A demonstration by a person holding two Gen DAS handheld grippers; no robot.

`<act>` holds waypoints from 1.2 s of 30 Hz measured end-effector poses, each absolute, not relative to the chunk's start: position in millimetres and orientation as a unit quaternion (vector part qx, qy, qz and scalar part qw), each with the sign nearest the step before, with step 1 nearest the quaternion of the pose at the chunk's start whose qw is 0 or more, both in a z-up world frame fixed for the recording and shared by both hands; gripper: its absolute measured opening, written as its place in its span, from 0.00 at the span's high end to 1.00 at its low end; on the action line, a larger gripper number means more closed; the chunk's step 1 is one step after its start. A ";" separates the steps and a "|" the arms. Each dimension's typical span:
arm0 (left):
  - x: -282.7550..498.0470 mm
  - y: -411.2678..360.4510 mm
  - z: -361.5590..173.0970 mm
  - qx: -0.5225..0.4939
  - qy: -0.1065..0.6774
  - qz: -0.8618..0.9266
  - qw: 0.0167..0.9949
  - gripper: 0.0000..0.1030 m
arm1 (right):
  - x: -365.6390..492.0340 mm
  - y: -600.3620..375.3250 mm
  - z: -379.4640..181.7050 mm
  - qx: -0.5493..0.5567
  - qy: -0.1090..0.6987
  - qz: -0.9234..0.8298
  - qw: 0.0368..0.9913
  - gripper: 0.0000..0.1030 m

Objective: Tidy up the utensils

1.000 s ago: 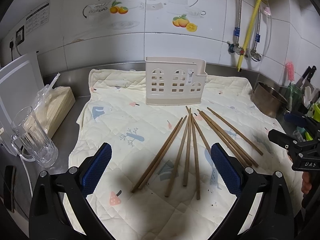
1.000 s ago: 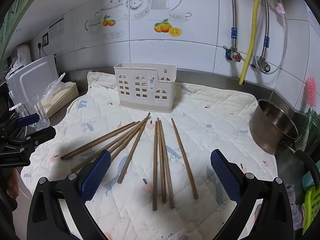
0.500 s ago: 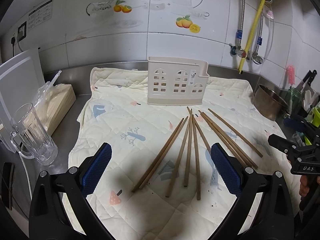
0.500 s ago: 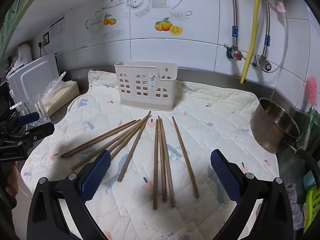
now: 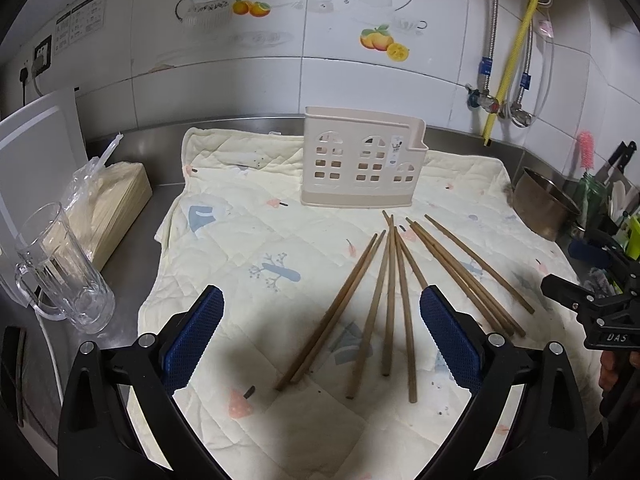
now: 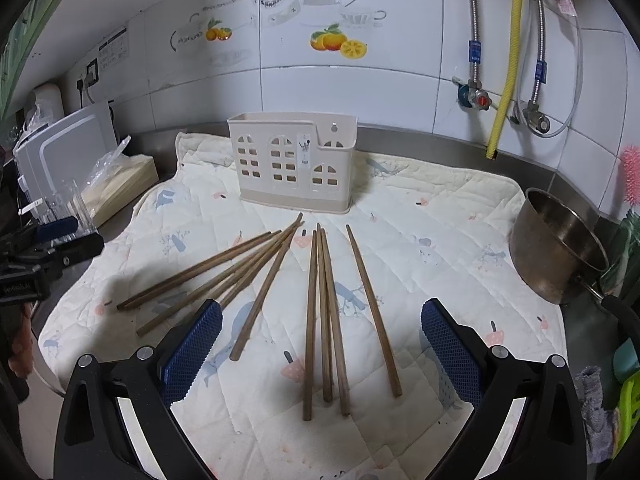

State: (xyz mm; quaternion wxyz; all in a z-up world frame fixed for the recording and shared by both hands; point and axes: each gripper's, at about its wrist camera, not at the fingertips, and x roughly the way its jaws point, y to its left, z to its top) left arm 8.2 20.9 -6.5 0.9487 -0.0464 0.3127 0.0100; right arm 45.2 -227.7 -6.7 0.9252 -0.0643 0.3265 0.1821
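Both grippers' jaws gape wide over fanned chopsticks [image 6: 324,312]; right gripper [image 5: 608,312] reads, perhaps, "DAS".

Black left gripper [image 5: 320,338], blue textured pads [image 5: 192,338], silver screws, matching right gripper [image 6: 320,350]

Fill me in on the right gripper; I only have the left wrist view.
Observer: The right gripper has its jaws wide open and empty, over the chopsticks.
Operator: Check the holder's back wall.
Observer: The holder has a hanging hole in that wall, above its low end.
Operator: Report the pot's handle.
Observer: The pot has a black handle pointing to the near right.
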 end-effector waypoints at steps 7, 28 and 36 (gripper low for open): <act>12.8 42.9 -17.0 -0.047 0.329 0.007 0.943 0.21 | 50.1 -230.5 -16.1 -0.069 0.336 0.187 0.920 0.07; 47.7 46.0 -78.6 -0.006 0.436 -0.116 0.892 0.80 | 75.1 -258.6 -44.8 -0.056 0.381 0.172 0.907 0.25; 57.1 43.8 -90.5 0.022 0.459 -0.129 0.879 0.85 | 84.2 -260.5 -51.7 -0.053 0.393 0.173 0.901 0.32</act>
